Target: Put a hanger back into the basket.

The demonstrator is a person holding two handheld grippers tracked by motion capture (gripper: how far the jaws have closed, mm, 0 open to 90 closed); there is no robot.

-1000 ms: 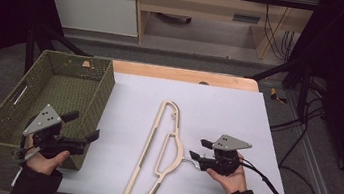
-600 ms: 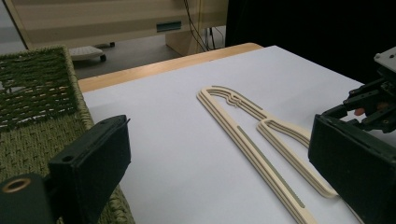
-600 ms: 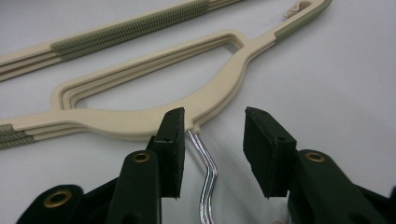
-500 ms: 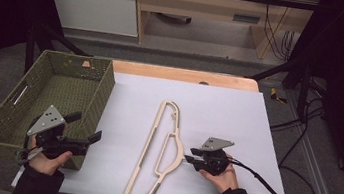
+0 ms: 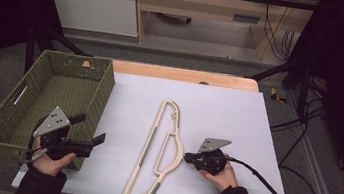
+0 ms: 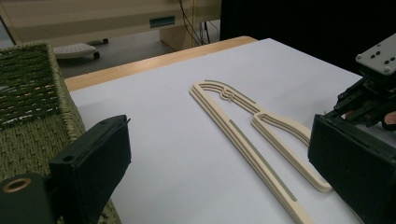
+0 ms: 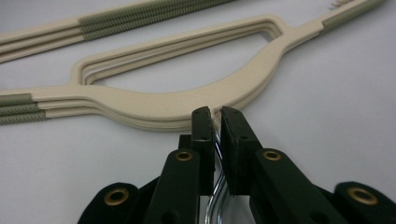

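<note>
Cream plastic hangers (image 5: 147,144) lie stacked flat on the white table, running from far centre to the near edge. In the right gripper view their curved neck (image 7: 187,105) shows three layers, and a metal hook (image 7: 215,196) comes out of it. My right gripper (image 7: 216,116) is shut on that hook close to the neck; in the high view this gripper (image 5: 187,157) rests low at the hangers' right side. My left gripper (image 5: 89,129) hovers open beside the basket, its jaws wide apart (image 6: 222,140), with the hangers (image 6: 243,135) ahead of it.
A green woven basket (image 5: 105,88) stands at the table's left, and its wall (image 6: 32,93) is right beside my left gripper. A black cable (image 5: 269,185) trails right from the right gripper. A wooden strip (image 5: 183,74) runs along the table's far edge.
My right gripper has slid a little left and lower, up against the hangers' neck. The left gripper has barely shifted and stays open.
</note>
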